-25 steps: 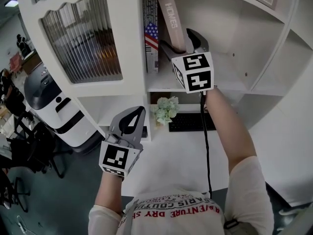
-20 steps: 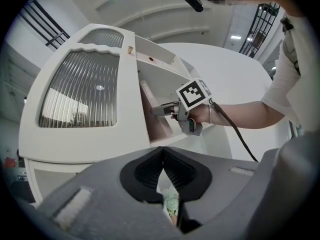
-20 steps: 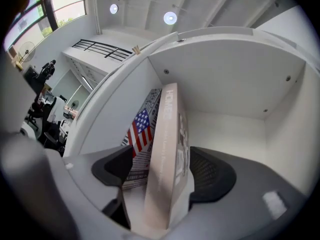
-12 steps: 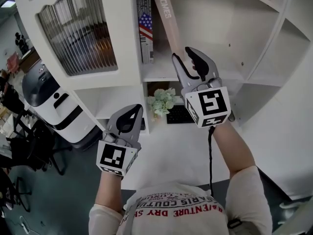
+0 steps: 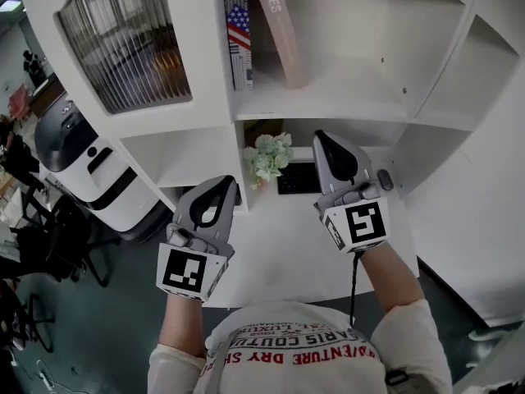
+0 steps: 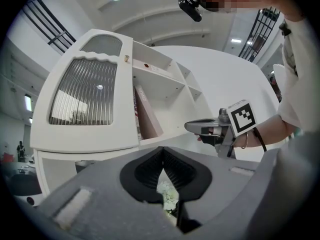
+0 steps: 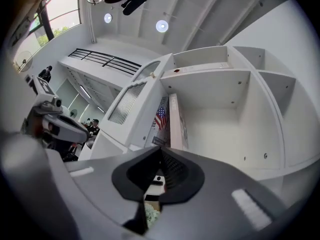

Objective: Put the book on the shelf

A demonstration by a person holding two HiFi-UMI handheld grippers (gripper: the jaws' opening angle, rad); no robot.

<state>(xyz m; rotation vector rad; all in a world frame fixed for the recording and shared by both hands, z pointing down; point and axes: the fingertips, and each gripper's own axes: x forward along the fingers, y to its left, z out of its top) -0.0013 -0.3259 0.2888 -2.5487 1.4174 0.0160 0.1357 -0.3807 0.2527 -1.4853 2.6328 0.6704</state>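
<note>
On the shelf point(image 5: 353, 101) the book point(image 5: 279, 27) leans, above left gripper point(image 5: 227, 185) and right gripper point(image 5: 326, 140), fingers pressed together.

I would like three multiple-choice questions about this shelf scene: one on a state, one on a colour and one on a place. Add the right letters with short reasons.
1. How does the pink book stand?
A) upright
B) tilted
C) lying flat

2. What colour is the shelf?
A) white
B) brown
C) black

3. Where are the flowers?
A) on top of the shelf
B) below the board that carries the pink book, beside the keyboard
C) on the floor

Answers:
1 B: its top leans left toward the flag book.
2 A: all its boards and walls are white.
3 B: they show under that board, just left of the keyboard.
</note>
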